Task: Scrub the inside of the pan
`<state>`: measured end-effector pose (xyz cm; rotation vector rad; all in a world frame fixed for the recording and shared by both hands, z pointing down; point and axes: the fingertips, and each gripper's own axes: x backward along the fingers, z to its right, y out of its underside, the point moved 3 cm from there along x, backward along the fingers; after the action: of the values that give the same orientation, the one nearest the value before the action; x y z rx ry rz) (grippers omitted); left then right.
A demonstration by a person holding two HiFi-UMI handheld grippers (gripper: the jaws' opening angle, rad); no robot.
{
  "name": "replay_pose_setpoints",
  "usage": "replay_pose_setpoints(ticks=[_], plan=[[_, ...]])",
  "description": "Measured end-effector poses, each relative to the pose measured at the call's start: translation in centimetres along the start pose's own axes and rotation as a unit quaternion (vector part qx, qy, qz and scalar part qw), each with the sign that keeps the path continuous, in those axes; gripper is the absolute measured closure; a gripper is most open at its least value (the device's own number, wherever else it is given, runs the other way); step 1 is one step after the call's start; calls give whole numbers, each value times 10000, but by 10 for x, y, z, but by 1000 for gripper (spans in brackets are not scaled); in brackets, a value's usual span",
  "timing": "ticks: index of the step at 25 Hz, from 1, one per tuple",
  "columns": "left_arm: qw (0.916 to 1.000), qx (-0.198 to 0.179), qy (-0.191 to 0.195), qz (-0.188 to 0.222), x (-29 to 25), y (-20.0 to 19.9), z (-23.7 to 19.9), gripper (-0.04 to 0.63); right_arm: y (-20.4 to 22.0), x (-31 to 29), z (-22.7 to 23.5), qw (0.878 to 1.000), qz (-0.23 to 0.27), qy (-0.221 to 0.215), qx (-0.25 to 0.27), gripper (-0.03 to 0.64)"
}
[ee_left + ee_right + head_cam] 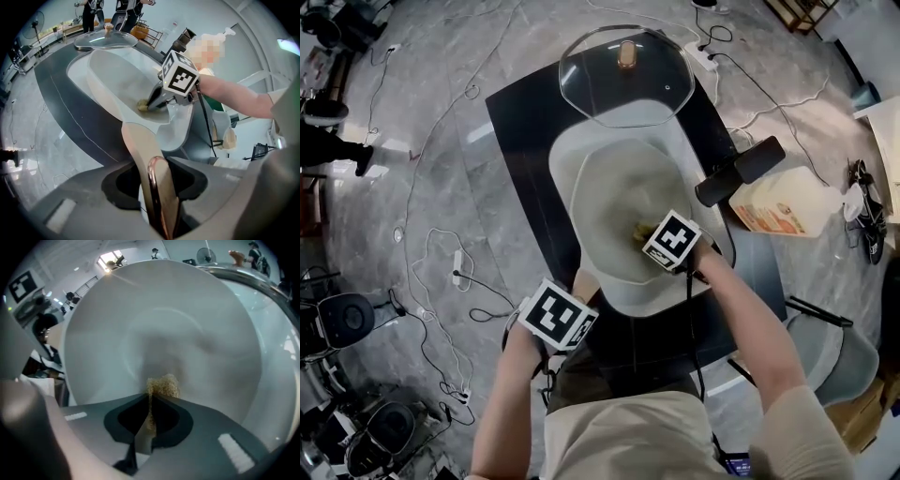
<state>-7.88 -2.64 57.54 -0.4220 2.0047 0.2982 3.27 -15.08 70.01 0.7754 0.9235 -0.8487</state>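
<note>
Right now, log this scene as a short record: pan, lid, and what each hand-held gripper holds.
pan: white, upright on the dark table
lid: glass, off the pan, lying at its far edge
left hand-held gripper: closed on the pan handle
right hand-held gripper: closed on the sponge
sponge position: inside the pan, against its inner surface
</note>
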Motion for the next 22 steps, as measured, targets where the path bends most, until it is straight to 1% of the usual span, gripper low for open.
replay_pose_setpoints(ticks=[2, 4, 7, 10, 11, 13, 16, 19, 22], plan=[[10000, -8, 1, -5, 0, 0, 1, 433, -1, 0, -34, 9964, 118, -820, 178, 594], [10000, -14, 1, -6, -1, 1, 1, 433, -10, 4, -62, 9879, 481, -1452, 247, 594], [10000, -18, -1, 3, -1, 1, 1, 433, -35, 13, -83, 9727, 1148, -2015, 82, 594], [10000, -4, -9, -6, 0, 1, 0, 433, -64, 20, -88, 9563, 1748, -2340, -130, 594], [10000, -8, -12, -4, 0, 0, 1, 433, -73, 23, -87, 9526, 1925, -2350, -168, 594], [10000, -18, -12, 5, 0, -1, 1, 433, -92, 24, -81, 9492, 2256, -2185, -207, 595], [10000, 6, -17, 9, 0, -2, 2, 433, -115, 22, -66, 9496, 2616, -1717, -205, 594], [10000, 41, 7, 41, -1, -4, 2, 433, -132, 26, -49, 9460, 2902, -1401, -352, 594], [10000, 53, 24, 43, 0, -5, 1, 433, -145, 28, -26, 9474, 3081, -790, -365, 594]])
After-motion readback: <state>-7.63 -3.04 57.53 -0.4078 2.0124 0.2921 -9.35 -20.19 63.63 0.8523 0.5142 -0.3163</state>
